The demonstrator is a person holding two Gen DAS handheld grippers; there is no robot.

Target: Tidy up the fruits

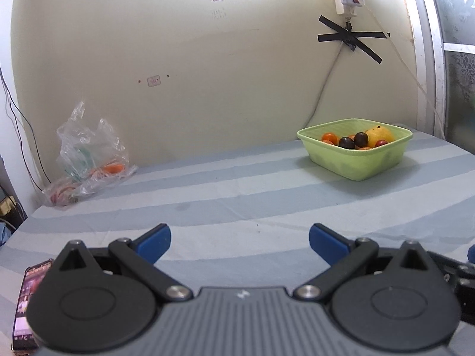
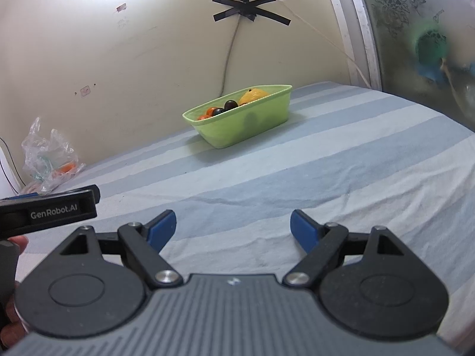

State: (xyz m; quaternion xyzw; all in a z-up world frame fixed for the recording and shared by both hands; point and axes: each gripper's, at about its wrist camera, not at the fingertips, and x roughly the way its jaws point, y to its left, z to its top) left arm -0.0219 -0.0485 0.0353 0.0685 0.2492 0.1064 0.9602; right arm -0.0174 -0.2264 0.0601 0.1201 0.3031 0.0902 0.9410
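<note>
The fruit I care about sits in a pale green rectangular plastic tub (image 1: 356, 151) near the far edge of the striped blue-grey bedsheet (image 1: 237, 195), close to the cream wall. In it I can make out a yellow mango-like fruit (image 1: 381, 134) at the back, two dark round plums (image 1: 354, 141) in the middle, and small orange-red round fruits (image 1: 330, 138) toward the left end. From the right wrist view the same tub (image 2: 240, 124) shows its long side, its rim hiding most of the contents. I read the fruit as already gathered there, so the job is either nearly done or about to begin with sorting out of the tub; I cannot say which.

Well apart from the tub, at the left by the wall, lies a crumpled clear plastic bag (image 1: 89, 160) with something orange inside it (image 1: 114, 167), possibly more fruit, though I cannot be sure.

My left gripper (image 1: 240, 241) hovers low over the sheet with its blue-padded fingers spread wide and nothing between them. My right gripper (image 2: 233, 228) is likewise spread and empty, aimed roughly at the tub. Both are far from any fruit, presumably held back at a resting pose. A phone with a lit screen (image 1: 25, 302) lies at the left gripper's near left.
</note>
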